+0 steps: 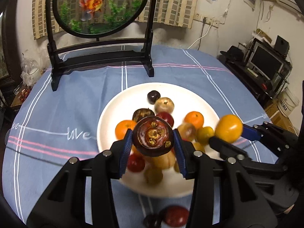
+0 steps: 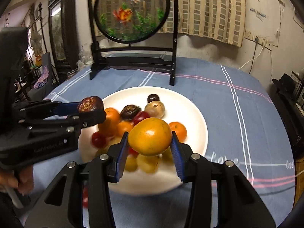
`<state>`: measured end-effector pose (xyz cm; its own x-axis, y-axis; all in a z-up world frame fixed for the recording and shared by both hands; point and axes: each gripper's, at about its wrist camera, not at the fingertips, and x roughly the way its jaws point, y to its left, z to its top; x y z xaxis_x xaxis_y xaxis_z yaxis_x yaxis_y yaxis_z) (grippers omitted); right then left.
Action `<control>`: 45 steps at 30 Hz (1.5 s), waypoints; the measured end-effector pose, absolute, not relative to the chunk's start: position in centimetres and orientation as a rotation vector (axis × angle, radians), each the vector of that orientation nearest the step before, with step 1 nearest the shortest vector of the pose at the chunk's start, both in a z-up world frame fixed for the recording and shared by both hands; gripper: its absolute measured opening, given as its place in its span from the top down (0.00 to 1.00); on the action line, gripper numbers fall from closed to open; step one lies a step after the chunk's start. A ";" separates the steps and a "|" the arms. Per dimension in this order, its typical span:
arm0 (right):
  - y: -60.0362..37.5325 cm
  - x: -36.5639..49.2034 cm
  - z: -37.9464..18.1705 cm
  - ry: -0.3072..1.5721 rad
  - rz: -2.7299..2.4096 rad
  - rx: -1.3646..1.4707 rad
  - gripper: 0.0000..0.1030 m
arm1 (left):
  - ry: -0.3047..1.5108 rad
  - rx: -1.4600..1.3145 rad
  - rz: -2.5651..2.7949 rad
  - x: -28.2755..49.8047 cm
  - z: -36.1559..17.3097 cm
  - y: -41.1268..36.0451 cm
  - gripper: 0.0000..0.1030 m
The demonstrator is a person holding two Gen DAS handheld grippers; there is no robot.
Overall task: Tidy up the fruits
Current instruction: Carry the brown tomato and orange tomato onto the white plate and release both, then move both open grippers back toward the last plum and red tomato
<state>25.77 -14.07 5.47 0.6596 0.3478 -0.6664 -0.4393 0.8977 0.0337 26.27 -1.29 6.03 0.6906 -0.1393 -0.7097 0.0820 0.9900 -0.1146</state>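
A white plate [image 1: 114, 110] [image 2: 191, 110] on the blue tablecloth holds several fruits: oranges, red ones, pale yellow ones and dark purple ones. My left gripper [image 1: 153, 137] [image 2: 91, 107] is shut on a dark purple mangosteen [image 1: 153, 137] [image 2: 90, 104], lifted above the near side of the plate. My right gripper [image 2: 149, 137] [image 1: 229, 129] is shut on a yellow-orange fruit [image 2: 150, 135] [image 1: 229, 128], also held above the plate, to the right of the left gripper.
A black wooden stand [image 1: 98, 57] [image 2: 133, 60] with a round goldfish panel rises behind the plate. A red fruit [image 1: 175, 215] and a dark one [image 1: 152, 220] lie on the cloth near the front. A person's hand [image 2: 17, 180] grips the left tool.
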 end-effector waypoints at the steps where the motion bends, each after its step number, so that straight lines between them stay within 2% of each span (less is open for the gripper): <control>1: -14.0 26.3 5.3 0.725 0.443 -0.133 0.58 | 0.806 -0.075 -0.122 26.9 5.8 -1.5 0.58; 7: -13.4 29.6 3.6 0.776 0.433 -0.113 0.57 | 0.839 -0.113 -0.107 29.4 4.5 -1.5 0.57; 8: -13.5 29.8 3.4 0.782 0.432 -0.099 0.54 | 0.837 -0.118 -0.104 29.6 4.4 -1.4 0.54; 9: -13.6 30.0 3.4 0.784 0.430 -0.083 0.44 | 0.834 -0.126 -0.099 29.7 4.4 -1.3 0.50; 10: -14.0 30.0 3.4 0.779 0.422 -0.060 0.37 | 0.831 -0.136 -0.096 29.7 4.4 -1.1 0.42; 11: -14.1 29.9 3.5 0.771 0.413 -0.051 0.36 | 0.827 -0.148 -0.092 29.7 4.4 -1.0 0.36; 15: -15.0 28.7 4.0 0.753 0.410 -0.033 0.36 | 0.813 -0.159 -0.085 28.7 4.9 -0.5 0.29; 21: -17.1 26.5 4.5 0.748 0.395 0.007 0.36 | 0.788 -0.150 -0.054 25.3 5.5 0.5 0.26; 25: -18.6 24.6 4.4 0.757 0.378 0.030 0.36 | 0.798 -0.142 -0.038 22.7 5.3 0.9 0.16; 38: -19.5 15.9 2.2 0.805 0.400 -0.004 0.35 | 0.776 -0.015 -0.004 12.6 3.2 -0.5 0.16; 45: -18.0 12.9 1.1 0.837 0.442 -0.054 0.34 | 0.822 -0.024 0.006 10.4 0.8 0.3 0.16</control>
